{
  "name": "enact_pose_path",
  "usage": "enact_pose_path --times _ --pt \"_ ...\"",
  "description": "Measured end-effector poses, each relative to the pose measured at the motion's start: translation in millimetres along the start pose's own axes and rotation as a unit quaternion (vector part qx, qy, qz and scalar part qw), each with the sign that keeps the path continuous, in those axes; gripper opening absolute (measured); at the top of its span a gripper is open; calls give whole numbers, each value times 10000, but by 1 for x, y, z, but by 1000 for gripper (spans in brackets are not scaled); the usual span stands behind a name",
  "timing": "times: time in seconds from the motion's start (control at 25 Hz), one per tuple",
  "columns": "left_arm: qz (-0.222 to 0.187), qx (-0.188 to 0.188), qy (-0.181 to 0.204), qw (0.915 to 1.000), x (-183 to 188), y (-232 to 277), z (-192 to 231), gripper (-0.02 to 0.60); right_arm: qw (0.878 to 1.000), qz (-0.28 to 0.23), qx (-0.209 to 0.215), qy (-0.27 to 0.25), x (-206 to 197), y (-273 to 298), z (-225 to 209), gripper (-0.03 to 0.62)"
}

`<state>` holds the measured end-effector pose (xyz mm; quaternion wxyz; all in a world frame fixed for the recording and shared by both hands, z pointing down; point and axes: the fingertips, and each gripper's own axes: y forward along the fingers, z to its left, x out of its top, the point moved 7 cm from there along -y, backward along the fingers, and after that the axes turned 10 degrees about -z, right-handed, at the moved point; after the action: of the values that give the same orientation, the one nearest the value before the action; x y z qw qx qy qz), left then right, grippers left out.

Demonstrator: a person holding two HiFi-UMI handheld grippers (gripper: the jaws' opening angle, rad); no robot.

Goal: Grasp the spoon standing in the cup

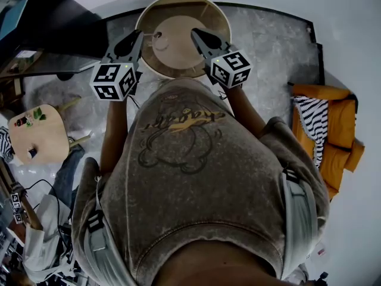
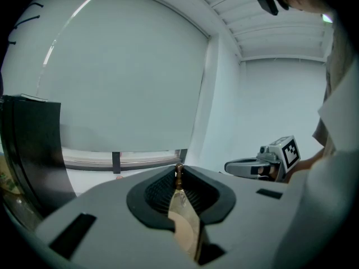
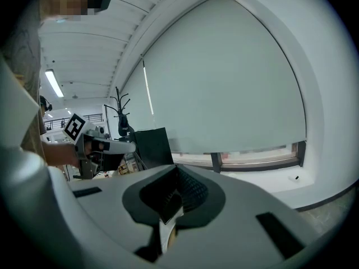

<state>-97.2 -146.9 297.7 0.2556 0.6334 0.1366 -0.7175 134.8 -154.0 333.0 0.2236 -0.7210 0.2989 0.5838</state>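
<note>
Both grippers hover over a round wooden table [image 1: 223, 18] with a raised rim. My left gripper [image 1: 141, 36] is nearly shut, and a thin brown-tipped spoon handle [image 2: 178, 171] stands pinched between its pads. In the head view the spoon [image 1: 158, 36] shows only as a small piece sticking out past that gripper's tip. My right gripper [image 1: 195, 34] is level with it on the other side of the table. Its pads meet at the tip [image 3: 175, 170] with nothing between them. Each gripper view shows the other gripper: the right gripper [image 2: 263, 164] and the left gripper [image 3: 101, 144]. No cup is in view.
An orange seat with a striped cloth [image 1: 327, 124] stands to the right. A small wooden stool [image 1: 36, 133] and cables lie to the left. A dark desk [image 1: 47, 22] fills the top left. A wide window with a lowered blind [image 2: 123, 83] and a coat stand [image 3: 120, 114] are ahead.
</note>
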Motion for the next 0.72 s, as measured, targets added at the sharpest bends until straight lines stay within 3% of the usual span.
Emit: enact_pose_path --times 0.16,0.44,0.72 --pt "-65 -46 58 10000 4 4 -24 52 10000 -77 -12 -48 7 -21 -7 17" --pt "161 -55 -234 9996 -8 1 57 52 9996 245 -53 94 -15 55 13 17" --pt "209 -62 -305 9993 -12 1 56 52 9995 303 -34 98 -17 53 14 17"
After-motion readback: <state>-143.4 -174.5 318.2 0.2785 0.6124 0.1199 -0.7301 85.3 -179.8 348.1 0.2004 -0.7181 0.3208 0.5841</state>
